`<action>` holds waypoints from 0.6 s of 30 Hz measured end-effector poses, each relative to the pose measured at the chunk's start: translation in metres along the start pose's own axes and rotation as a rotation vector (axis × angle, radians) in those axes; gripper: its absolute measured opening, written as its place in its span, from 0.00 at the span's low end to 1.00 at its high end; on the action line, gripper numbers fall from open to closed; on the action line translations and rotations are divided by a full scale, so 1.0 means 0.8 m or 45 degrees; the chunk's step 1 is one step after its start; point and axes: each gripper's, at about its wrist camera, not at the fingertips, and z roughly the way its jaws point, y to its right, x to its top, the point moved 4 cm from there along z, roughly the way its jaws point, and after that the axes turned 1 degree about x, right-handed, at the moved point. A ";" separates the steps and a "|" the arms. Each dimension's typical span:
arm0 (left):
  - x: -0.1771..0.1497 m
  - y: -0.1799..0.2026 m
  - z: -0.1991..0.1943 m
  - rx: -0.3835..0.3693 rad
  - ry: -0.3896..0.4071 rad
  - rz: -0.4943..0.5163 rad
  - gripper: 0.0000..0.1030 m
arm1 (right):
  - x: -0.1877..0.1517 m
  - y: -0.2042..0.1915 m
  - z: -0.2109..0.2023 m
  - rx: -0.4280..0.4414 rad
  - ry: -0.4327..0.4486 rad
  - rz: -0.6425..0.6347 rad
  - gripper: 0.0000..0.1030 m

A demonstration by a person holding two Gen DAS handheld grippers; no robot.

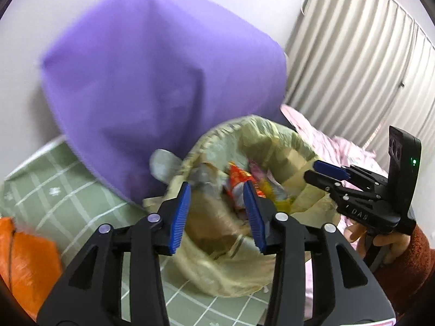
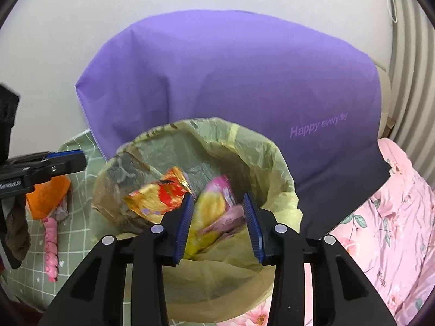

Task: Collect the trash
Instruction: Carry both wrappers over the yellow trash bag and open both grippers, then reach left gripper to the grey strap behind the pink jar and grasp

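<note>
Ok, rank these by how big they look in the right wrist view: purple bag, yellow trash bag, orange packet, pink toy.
1. purple bag
2. yellow trash bag
3. orange packet and pink toy: too close to rank; the packet is partly hidden.

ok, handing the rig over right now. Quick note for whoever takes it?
Left gripper: open, empty, over the bin.
Right gripper: open over the bin, pads clear of the yellow-pink wrapper seen between them.
Lined trash bin sits on the bed before the purple bag; red-gold wrapper is also inside.
Done: those two wrappers are in.
Left: orange packet and pink toy lie on the green sheet; collect if trash.
</note>
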 end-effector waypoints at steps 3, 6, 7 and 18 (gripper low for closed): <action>-0.013 -0.020 -0.030 0.078 0.065 -0.042 0.39 | 0.006 -0.014 -0.006 0.019 0.027 -0.007 0.36; -0.031 -0.048 -0.064 0.187 0.113 -0.087 0.40 | 0.013 -0.043 -0.008 0.055 0.061 -0.045 0.36; -0.035 -0.056 -0.075 0.221 0.126 -0.093 0.40 | 0.015 -0.056 -0.007 0.069 0.072 -0.063 0.36; -0.129 -0.219 -0.220 0.646 0.277 -0.381 0.43 | 0.014 -0.194 0.035 0.292 0.037 -0.178 0.37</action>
